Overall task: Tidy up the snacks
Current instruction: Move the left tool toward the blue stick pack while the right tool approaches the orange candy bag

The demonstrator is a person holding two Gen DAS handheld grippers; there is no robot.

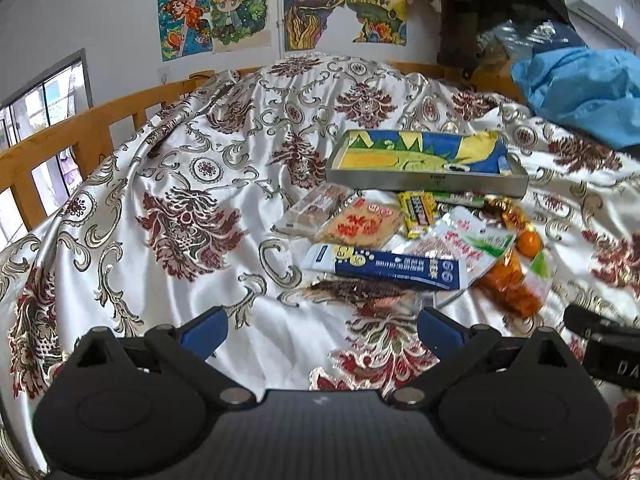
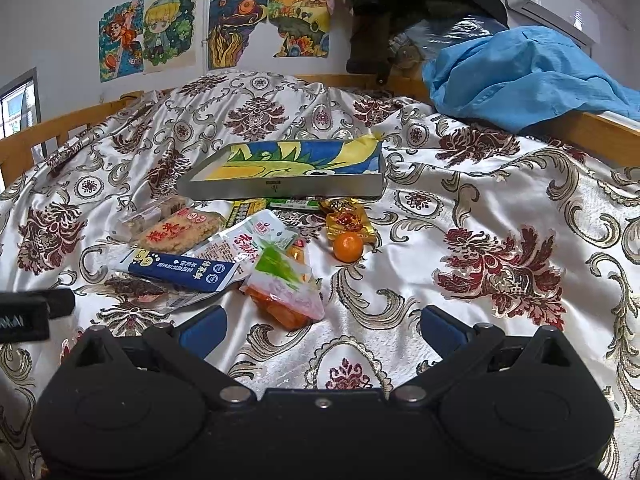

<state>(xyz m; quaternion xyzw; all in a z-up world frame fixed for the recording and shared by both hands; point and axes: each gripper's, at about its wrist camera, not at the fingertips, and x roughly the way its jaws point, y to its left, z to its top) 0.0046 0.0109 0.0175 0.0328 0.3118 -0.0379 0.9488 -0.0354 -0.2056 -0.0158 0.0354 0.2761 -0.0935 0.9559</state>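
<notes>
My left gripper (image 1: 322, 330) wide, empty | my right gripper (image 2: 322, 328) wide, empty | blue pack (image 1: 384, 266) lies flat at the snack pile's near edge, long axis left-right (slightly skewed) | tray (image 2: 280, 190) just behind the pile, long side across | orange (image 2: 348, 246) right of the pile

Bare bedspread (image 2: 460, 292) right of snack pile (image 2: 224, 256)

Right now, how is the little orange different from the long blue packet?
The orange is small, round and bare; the blue packet is long, flat and printed with white writing. The orange sits alone on the cloth beside a gold wrapper; the blue packet lies within the pile, overlapping other snacks. Both rest on the bedspread, outside the tray.
</notes>
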